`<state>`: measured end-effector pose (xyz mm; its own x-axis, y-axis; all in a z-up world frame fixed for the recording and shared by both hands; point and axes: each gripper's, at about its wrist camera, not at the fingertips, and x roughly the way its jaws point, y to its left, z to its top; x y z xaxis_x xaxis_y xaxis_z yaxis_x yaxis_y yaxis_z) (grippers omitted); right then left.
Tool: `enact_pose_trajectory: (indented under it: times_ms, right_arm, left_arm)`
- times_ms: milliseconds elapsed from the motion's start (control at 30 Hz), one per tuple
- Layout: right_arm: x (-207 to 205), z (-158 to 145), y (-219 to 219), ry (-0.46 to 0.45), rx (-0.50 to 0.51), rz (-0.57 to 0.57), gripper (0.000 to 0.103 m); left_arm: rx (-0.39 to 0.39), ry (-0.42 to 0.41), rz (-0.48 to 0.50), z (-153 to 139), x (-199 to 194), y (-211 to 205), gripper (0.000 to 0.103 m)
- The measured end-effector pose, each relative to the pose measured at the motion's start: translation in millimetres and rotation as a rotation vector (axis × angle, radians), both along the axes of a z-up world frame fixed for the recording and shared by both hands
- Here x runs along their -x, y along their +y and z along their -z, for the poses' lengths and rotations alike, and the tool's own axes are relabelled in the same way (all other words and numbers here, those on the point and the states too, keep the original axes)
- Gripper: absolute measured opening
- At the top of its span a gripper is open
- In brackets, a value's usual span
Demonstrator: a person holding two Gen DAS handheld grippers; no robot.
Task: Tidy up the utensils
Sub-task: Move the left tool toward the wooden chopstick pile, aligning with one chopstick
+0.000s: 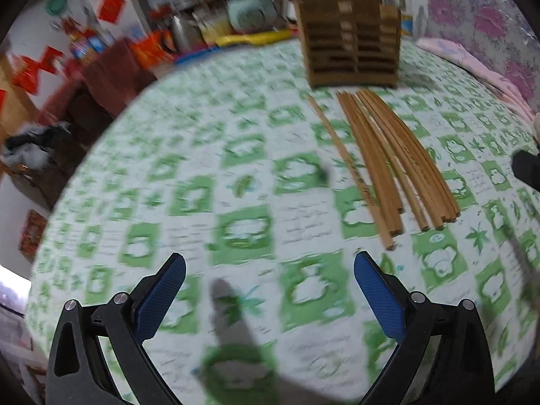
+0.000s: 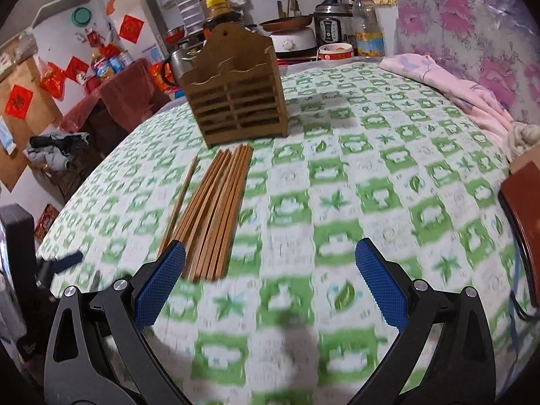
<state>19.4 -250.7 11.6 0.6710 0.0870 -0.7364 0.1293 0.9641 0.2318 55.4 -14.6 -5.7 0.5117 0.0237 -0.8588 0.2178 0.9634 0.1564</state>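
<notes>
Both tongs gape spread and empty: left gripper [image 1: 270,263] and right gripper [image 2: 270,253] above the green-checked tablecloth [image 2: 337,202]. Chopsticks [image 2: 216,216] lie bundled at eleven o'clock; beyond them stands the wooden holder [image 2: 236,101].

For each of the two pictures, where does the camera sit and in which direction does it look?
Left wrist: on the left gripper, open; looks across the tablecloth; chopsticks ahead-right.
Right wrist: on the right gripper, open; same direction; chopsticks ahead-left.
Both show the wooden holder beyond the chopsticks.
</notes>
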Motion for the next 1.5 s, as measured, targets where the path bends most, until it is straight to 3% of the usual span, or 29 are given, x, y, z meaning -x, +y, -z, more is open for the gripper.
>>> enact_pose_trajectory:
  times_ms: [200,467,567,733,933,1100,1267,1433,1500]
  right_arm:
    - [-17.8,16.9,-6.3,0.031,0.015,0.04,0.097]
    - [-21.3,28.6,-18.4,0.061,-0.102,0.027,0.097]
    - [-21.4,31.8,-25.8,0.061,-0.157,0.042,0.097]
    - [-24.2,40.3,-37.8,0.086,-0.254,0.063,0.097]
    - [-23.7,40.7,-39.0,0.086,-0.262,0.063,0.097]
    - [-23.6,40.8,-39.0,0.087,-0.26,0.063,0.097]
    - [-23.8,40.9,-38.7,0.088,-0.256,0.061,0.097]
    - [-24.0,40.1,-38.1,0.084,-0.254,0.057,0.097]
    - [-23.4,37.3,-34.5,0.071,-0.237,0.042,0.097]
  left_arm:
    - [0.006,0.04,0.046,5.7,-1.5,-6.4,0.098]
    - [0.126,0.103,0.1,10.4,-20.0,4.1,0.099]
    - [0.126,0.115,0.127,9.4,-22.9,9.4,0.099]
    - [0.118,0.13,0.139,9.7,-28.4,4.8,0.099]
    - [0.108,0.117,0.142,6.4,-21.8,-1.7,0.098]
    - [-0.008,0.039,0.227,3.7,-8.8,-27.1,0.098]
    - [-0.108,-0.015,0.112,5.9,-36.9,-6.8,0.099]
    - [0.121,0.108,-0.013,10.1,-55.4,45.9,0.098]
    - [0.106,0.096,-0.029,8.2,-56.1,44.9,0.098]
